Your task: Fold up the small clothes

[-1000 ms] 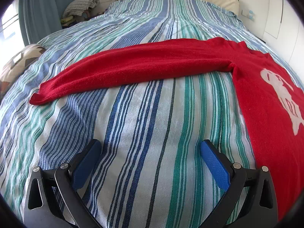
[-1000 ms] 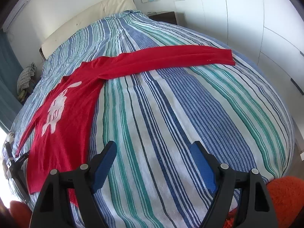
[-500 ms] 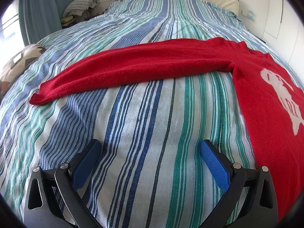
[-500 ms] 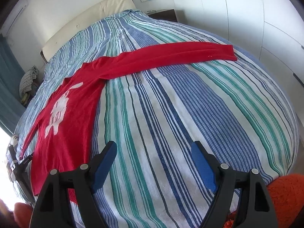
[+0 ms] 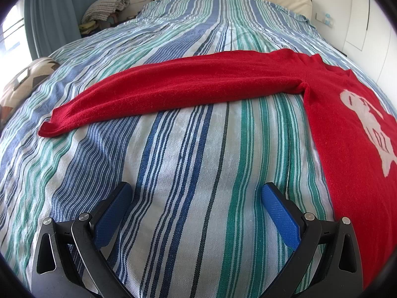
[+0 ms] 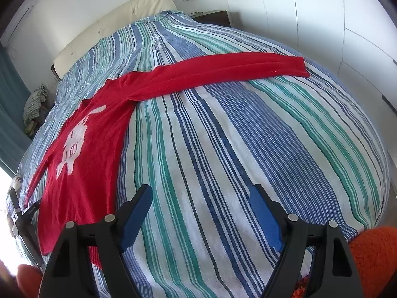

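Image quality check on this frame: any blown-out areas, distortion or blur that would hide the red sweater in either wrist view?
Left wrist view: window overexposed at left edge; strong fisheye bulge bends the striped bedspread; red sweater sharp and evenly lit. Right wrist view: glare blows out the lower left corner, same barrel distortion, sweater still crisp; both grippers in focus.

The red sweater [image 5: 352, 134] runs off the right edge of the left wrist view, which cuts its white print [image 5: 367, 121] and hides its hem. In the right wrist view the right gripper [image 6: 201, 211] covers the sweater's [image 6: 82, 173] lower corner. Left of the sweater there, a dark device [image 6: 17, 216] at the bed's [image 6: 223, 149] edge is too cropped to identify. The bedside pile [image 6: 34, 104] is too small to make out.
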